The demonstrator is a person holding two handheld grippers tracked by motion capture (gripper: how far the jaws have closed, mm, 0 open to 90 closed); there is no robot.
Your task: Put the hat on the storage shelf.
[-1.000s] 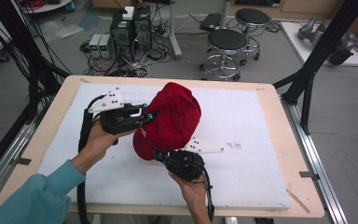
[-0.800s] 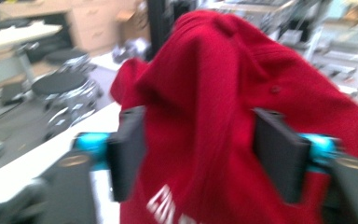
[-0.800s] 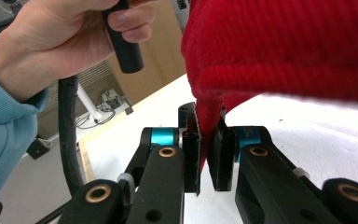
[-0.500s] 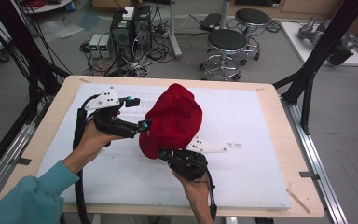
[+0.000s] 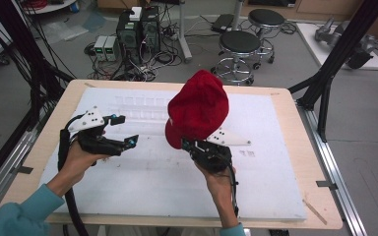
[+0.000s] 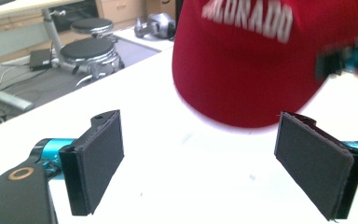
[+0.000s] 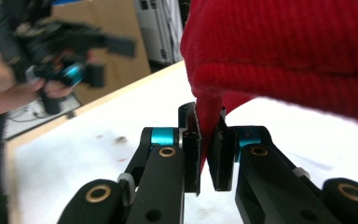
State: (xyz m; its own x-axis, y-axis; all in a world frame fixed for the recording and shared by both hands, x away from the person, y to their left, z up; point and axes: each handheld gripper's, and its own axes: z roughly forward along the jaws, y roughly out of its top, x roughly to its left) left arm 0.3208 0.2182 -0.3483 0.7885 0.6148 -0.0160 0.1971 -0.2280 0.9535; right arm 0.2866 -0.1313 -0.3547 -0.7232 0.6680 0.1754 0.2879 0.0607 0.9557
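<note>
Left gripper (image 5: 128, 132) pulling back leftward off the red cap (image 5: 199, 113), jaws having just been opening, now spread and empty, white table mat (image 5: 142, 187) lying under cap, cap lifted upright, right gripper (image 7: 208, 154) pinching cap's lower edge.

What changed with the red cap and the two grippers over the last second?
The left gripper let go of the red fabric baseball cap; its jaws have just been opening, empty, and it drew away leftward. The right gripper lifted the cap upright, staying clamped on its edge.
</note>
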